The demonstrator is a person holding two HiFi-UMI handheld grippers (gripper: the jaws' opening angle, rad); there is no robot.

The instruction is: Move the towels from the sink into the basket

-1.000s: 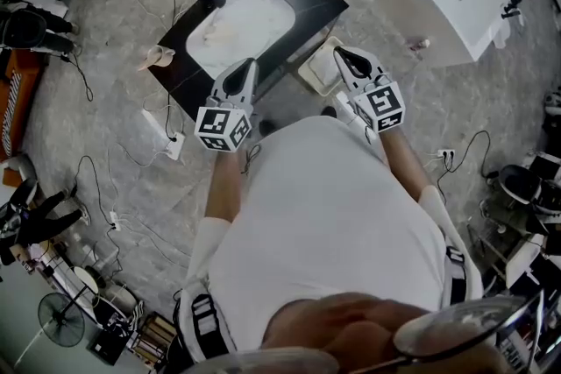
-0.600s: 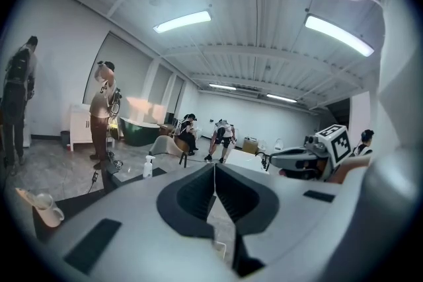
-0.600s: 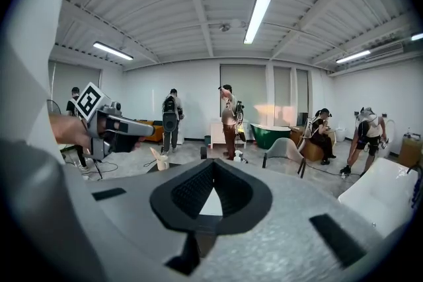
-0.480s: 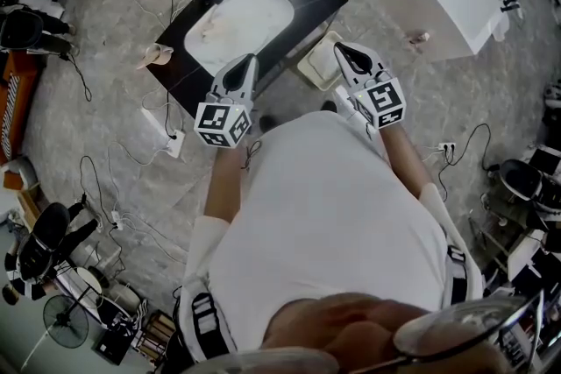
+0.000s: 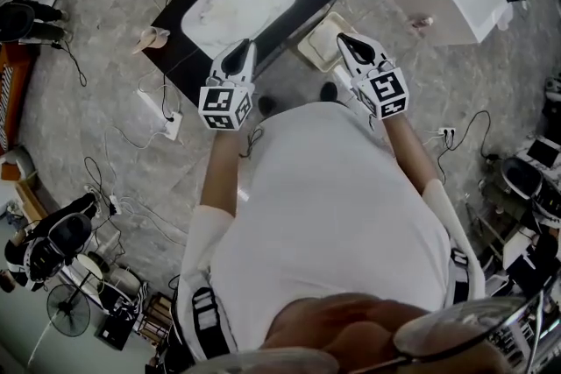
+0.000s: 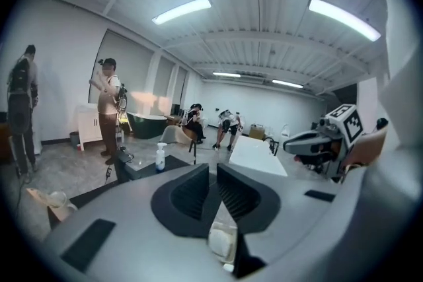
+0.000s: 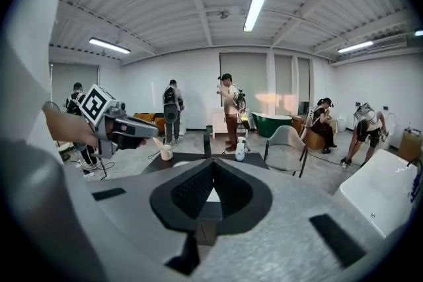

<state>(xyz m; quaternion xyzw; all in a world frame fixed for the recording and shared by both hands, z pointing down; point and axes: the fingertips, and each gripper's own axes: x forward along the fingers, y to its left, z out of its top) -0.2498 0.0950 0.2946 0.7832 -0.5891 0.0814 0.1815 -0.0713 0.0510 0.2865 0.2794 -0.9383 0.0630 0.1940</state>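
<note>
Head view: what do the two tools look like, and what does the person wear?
The left tool and right tool each have a pale grey body, black ribbed pads and a white cube with black square markers. The person wears a white shirt.

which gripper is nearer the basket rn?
The right gripper: its tip is beside the pale basket, while the left gripper is over the black counter by the sink.
</note>
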